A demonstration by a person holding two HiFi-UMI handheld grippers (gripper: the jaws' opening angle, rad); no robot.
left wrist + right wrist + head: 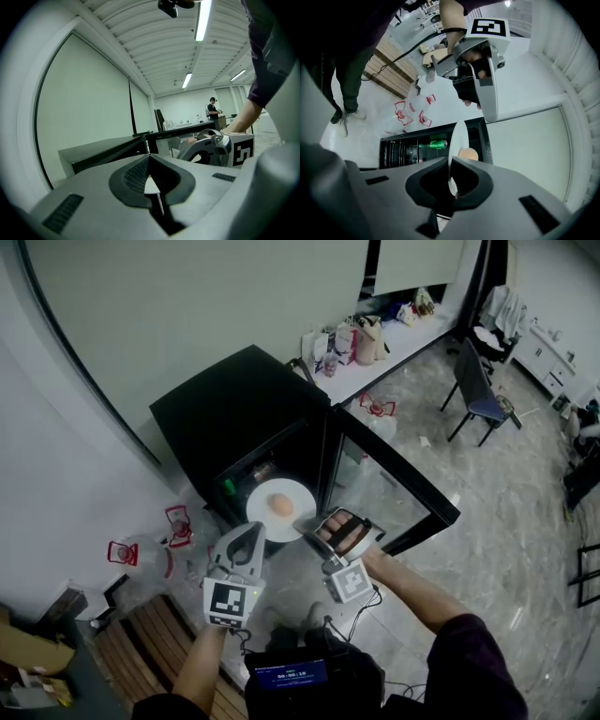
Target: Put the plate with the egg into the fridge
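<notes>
Count: one plate (263, 513), one egg (281, 505) on it, one fridge (234, 409). Pinching plate rim with right gripper (309, 526) at open fridge front. Hovering left gripper (248, 532) just beside plate, jaws pressed together, empty. Spotting one green can (432, 145) inside via right gripper view, not left; one distant person (213, 108) via left gripper view, not right.

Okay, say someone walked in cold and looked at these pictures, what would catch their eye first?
First, the white plate with a brown egg on it, held in front of the open black fridge at the middle of the head view. The left gripper and the right gripper each clamp an edge of it. Next, the green can lying inside the fridge, seen in the right gripper view.
</notes>
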